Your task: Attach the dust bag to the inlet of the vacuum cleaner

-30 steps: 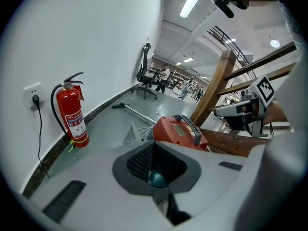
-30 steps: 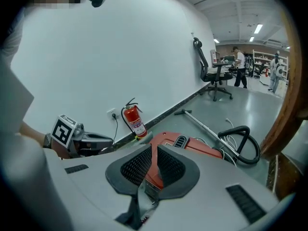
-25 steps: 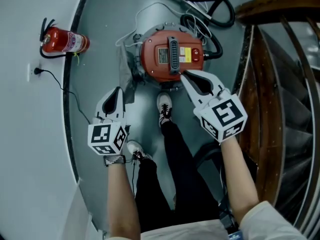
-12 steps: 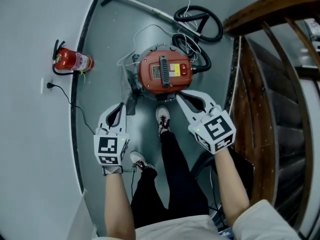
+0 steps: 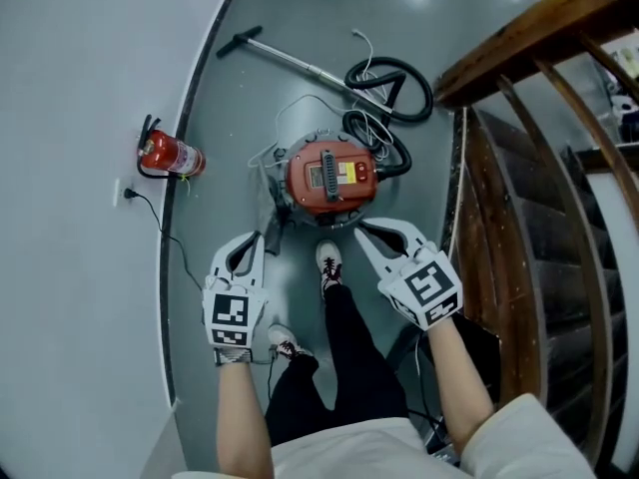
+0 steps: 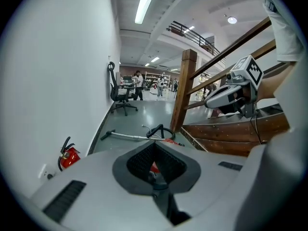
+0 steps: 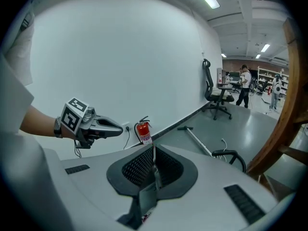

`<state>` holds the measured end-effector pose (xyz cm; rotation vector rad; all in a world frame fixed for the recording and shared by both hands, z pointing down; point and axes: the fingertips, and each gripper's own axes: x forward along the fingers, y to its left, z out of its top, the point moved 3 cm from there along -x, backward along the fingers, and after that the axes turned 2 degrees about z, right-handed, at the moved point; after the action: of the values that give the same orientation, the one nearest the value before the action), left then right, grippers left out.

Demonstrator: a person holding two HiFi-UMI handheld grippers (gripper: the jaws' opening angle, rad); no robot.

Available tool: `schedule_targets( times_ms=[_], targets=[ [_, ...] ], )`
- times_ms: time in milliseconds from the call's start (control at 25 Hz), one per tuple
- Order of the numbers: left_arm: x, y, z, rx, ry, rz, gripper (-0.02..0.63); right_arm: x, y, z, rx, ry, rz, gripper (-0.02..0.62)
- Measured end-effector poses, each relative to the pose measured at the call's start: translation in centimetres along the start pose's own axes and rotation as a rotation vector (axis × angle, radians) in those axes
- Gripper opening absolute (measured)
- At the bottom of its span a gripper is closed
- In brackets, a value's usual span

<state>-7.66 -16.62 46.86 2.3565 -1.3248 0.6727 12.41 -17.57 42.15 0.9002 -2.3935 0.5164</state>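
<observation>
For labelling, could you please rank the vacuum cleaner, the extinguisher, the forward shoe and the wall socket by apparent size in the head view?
1. vacuum cleaner
2. extinguisher and shoe: they look much alike, so unranked
3. wall socket, smallest

floor (image 5: 225, 267): grey, you stand on it
vacuum cleaner (image 5: 329, 178): red, just ahead of your shoes (image 5: 328, 264)
hose (image 5: 389, 86): black coil behind the vacuum
wand (image 5: 290, 60): lying flat, meets the coil
fire extinguisher (image 5: 172, 155): at your left, by the wall (image 5: 80, 118)

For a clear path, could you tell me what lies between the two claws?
Head view: the person's sneaker, between the left claw and the right claw, which has just been closing on nothing.
</observation>
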Motion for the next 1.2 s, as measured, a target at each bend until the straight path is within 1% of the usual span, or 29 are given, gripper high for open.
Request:
schedule_targets(
  times_ms=[120, 280, 360, 560, 720, 880, 1040, 1200],
  targets=[
    [-1.9, 0.1, 2.1, 0.024, -0.021, 0.002, 0.002, -1.5, 1.1, 2.1, -0.02, -0.017, -0.02, 0.037],
    [-5.1, -0.5, 4.5, 0.059, -0.046, -0.011, 0.002, -3.8, 3.3, 4.0, -0.048, -0.034, -0.027, 0.037],
    [-6.7, -1.0, 5.5, 0.066, -0.06, -0.012, 0.002, -5.2, 4.5, 5.0, -0.051, -0.047, -0.032, 0.037],
    [-10.7, -2.0, 7.7, 0.074, -0.09, -0.012, 0.002, -8.3, 7.2, 7.0, -0.096, -0.064, -0.037, 0.037],
    [-14.0, -2.2, 9.0, 0.087, -0.107, -0.008, 0.002, -10.9, 9.1, 9.0, -0.104, -0.1, -0.061, 0.037],
    [-17.5, -2.2, 10.2, 0.087, -0.132, 0.007, 0.002, -13.3, 11.2, 11.0, -0.142, -0.122, -0.079, 0.037],
    [-20.4, -2.7, 11.8, 0.113, -0.153, 0.01, 0.002, -16.1, 13.1, 13.3, -0.177, -0.156, -0.106, 0.037],
    [-23.2, -3.6, 12.4, 0.123, -0.17, 0.015, 0.002, -18.2, 15.2, 14.3, -0.217, -0.166, -0.113, 0.037]
  ],
)
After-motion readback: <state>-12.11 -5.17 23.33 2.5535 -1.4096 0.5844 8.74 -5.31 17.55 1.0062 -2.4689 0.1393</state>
